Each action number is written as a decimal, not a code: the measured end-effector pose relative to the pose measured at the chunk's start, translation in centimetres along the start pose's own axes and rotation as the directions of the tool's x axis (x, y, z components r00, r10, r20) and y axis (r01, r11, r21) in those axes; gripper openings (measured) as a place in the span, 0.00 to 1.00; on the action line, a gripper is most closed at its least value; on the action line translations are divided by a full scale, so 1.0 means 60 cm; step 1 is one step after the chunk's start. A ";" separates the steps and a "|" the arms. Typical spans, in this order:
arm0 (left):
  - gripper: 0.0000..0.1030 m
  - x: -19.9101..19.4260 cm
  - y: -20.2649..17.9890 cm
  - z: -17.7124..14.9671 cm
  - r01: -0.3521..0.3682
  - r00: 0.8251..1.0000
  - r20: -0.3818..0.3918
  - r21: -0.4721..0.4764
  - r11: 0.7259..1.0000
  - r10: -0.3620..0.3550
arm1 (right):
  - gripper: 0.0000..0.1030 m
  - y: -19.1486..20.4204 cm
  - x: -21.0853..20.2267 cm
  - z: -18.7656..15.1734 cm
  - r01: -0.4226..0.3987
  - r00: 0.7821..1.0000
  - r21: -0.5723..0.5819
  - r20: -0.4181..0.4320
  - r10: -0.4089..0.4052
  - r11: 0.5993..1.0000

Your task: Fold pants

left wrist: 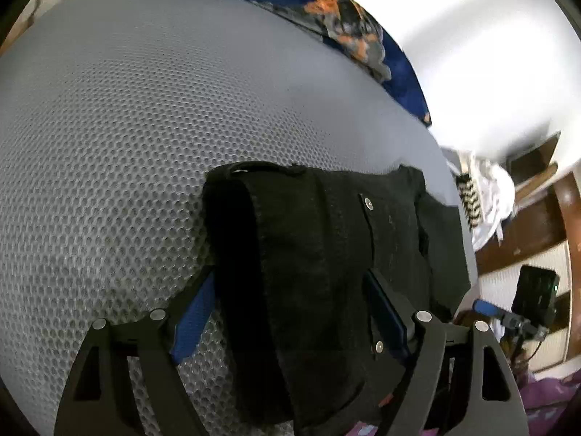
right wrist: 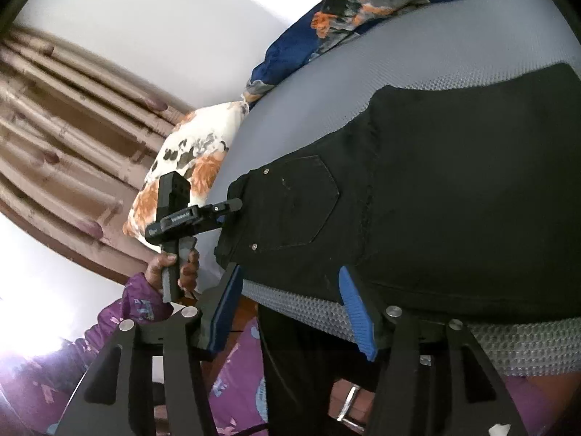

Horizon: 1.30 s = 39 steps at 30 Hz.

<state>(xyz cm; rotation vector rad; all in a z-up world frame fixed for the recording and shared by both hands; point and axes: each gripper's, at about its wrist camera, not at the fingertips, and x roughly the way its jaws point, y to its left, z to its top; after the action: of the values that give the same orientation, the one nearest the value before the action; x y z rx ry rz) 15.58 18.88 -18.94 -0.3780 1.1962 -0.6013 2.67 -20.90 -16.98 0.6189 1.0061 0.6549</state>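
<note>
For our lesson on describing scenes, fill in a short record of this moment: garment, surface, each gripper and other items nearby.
garment: black pants, folded, back pocket up
surface: grey mesh mattress
left gripper: jaws open, astride the pants' end
right gripper: jaws open at the pants' near edge
bedding: floral pillow, blue floral blanket
person: purple patterned sleeve

grey mesh mattress [left wrist: 127, 138] | blue floral blanket [left wrist: 348, 32] at its far edge | floral pillow [right wrist: 189, 167] beside mattress | curtain [right wrist: 61, 116] behind pillow
</note>
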 end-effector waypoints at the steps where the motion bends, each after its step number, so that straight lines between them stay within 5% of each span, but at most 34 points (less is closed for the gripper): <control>1: 0.66 0.007 -0.006 0.001 -0.005 1.000 -0.011 0.014 1.000 0.006 | 0.52 -0.001 0.001 0.000 -0.006 1.000 0.010 0.001 0.006 1.000; 2: 0.50 0.011 -0.013 -0.002 -0.039 0.999 -0.015 0.038 0.999 0.040 | 0.52 -0.002 0.003 0.000 -0.009 1.000 0.016 0.000 0.009 1.000; 12: 0.13 -0.028 -0.043 -0.014 -0.055 0.996 0.067 0.004 0.998 0.055 | 0.53 0.006 0.011 0.005 -0.001 1.000 -0.009 -0.007 0.001 1.000; 25: 0.11 -0.071 -0.203 -0.009 0.045 0.994 0.103 -0.001 0.999 -0.044 | 0.53 0.026 0.009 0.032 -0.106 0.994 -0.048 0.024 0.108 0.993; 39: 0.11 0.021 -0.434 0.012 0.178 0.984 0.013 0.064 0.982 -0.179 | 0.55 0.012 -0.019 0.054 -0.238 0.969 -0.079 0.043 0.242 0.968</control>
<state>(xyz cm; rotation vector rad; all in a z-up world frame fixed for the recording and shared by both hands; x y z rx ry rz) 10.47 -2.41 -4.75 -0.4403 1.1299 -0.7870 4.99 -21.81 -14.52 0.6957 0.8611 0.8810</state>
